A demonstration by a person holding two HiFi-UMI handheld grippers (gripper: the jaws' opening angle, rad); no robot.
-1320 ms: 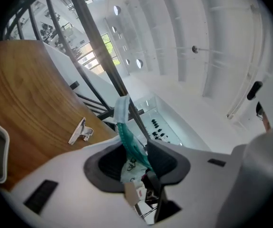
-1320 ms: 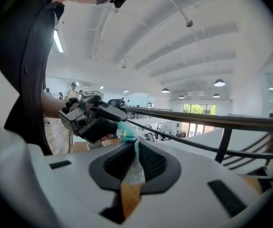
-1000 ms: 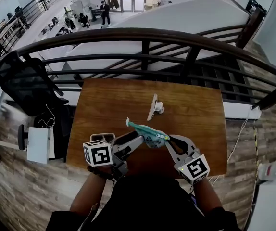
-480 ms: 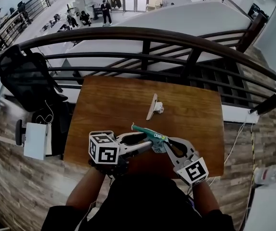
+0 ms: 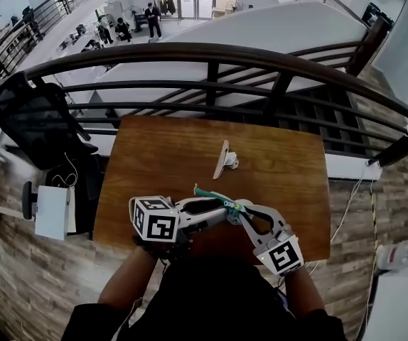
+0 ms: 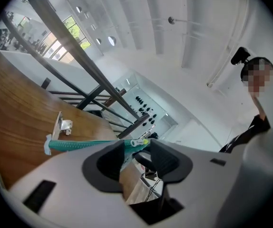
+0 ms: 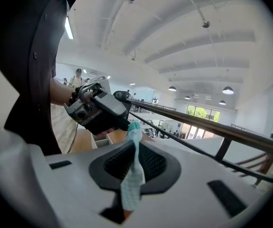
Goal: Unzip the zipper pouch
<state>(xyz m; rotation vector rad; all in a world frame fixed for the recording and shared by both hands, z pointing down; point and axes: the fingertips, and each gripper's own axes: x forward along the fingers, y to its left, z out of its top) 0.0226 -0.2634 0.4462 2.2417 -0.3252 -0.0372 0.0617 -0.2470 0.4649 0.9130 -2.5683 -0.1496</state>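
A person holds a teal pouch (image 5: 211,195) in the air over the near edge of a wooden table (image 5: 154,155), with the unzipping apparently still to begin. The right gripper (image 7: 134,148) is clamped tight on one end of the pouch, a fold of the fabric hanging down between its pressed-together pads. The left gripper (image 6: 139,150) has just been closing around the other end, where the zipper pull (image 6: 139,141) sits between its tips, but a gap still shows between the pads and they do not yet appear to pinch it. Along the visible top edge the zip looks fully closed, so what seems left is to catch the pull and draw it the length of the pouch. From the head view the grippers cover most of the pouch, and the pull itself is too small to make out there. A small white-and-tan object (image 5: 224,160) lies near the middle of the table, its nature unclear, below a dark railing (image 5: 211,52).
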